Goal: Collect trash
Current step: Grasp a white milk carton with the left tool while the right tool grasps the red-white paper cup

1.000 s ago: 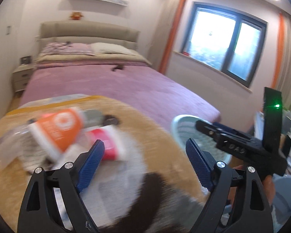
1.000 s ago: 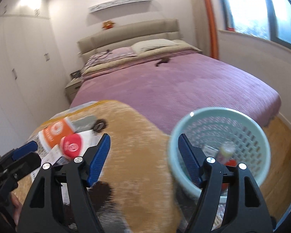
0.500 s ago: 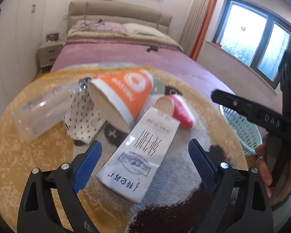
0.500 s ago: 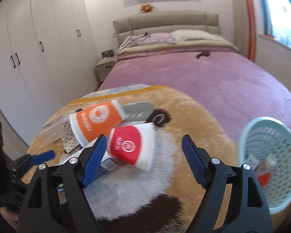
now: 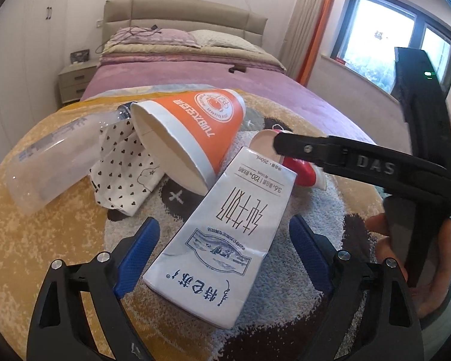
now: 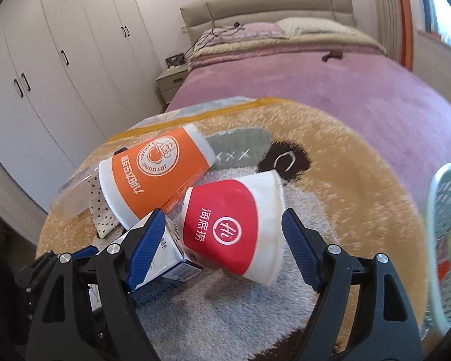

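Note:
Trash lies on a round rug. In the left wrist view a flattened white milk carton (image 5: 228, 237) lies between the jaws of my open left gripper (image 5: 225, 255). Behind it are an orange paper cup (image 5: 195, 132), a red cup (image 5: 300, 168), a heart-print wrapper (image 5: 126, 168) and a clear plastic bottle (image 5: 51, 162). In the right wrist view my open right gripper (image 6: 222, 249) straddles the red cup (image 6: 231, 228). The orange cup (image 6: 156, 174) and the carton (image 6: 162, 258) lie to its left. The mint basket (image 6: 448, 252) is at the right edge.
A bed with a purple cover (image 6: 330, 69) stands behind the rug. White wardrobes (image 6: 60, 60) line the left wall, with a nightstand (image 5: 75, 81) by the bed. The right gripper's body (image 5: 375, 165) crosses the left wrist view on the right.
Both grippers have swung left from the basket and come down over the trash pile. The left now frames the carton, the right frames the red cup. Both stay open.

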Demonstrator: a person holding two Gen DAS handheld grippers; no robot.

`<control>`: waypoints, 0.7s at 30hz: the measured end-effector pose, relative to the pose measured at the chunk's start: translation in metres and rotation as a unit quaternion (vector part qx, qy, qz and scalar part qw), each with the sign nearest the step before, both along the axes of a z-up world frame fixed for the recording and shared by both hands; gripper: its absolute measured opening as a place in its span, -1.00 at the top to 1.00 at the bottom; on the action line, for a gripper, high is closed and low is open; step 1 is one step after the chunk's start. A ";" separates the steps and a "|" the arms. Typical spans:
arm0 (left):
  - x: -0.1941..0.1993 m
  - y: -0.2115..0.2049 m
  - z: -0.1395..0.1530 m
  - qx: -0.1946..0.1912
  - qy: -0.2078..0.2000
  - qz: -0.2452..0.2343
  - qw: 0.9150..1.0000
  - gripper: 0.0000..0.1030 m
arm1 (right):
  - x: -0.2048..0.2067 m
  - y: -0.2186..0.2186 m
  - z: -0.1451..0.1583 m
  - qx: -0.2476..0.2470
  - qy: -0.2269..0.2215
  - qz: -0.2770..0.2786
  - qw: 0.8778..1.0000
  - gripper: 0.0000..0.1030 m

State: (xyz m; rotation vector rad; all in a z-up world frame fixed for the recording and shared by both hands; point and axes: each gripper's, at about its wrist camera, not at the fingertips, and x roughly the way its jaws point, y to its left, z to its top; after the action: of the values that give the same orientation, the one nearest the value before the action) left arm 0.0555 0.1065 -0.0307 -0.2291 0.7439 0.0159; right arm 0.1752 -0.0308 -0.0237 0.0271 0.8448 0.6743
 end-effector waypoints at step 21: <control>-0.005 -0.025 0.000 0.059 -0.001 0.000 0.998 -0.34 | 0.001 -0.014 -0.004 0.006 -0.011 -0.030 0.999 -0.40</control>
State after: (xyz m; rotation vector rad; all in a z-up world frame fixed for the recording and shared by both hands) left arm 0.0503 0.0812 -0.0306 -0.1173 0.7378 0.0591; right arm 0.1764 -0.0447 -0.0277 0.0553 0.8167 0.6218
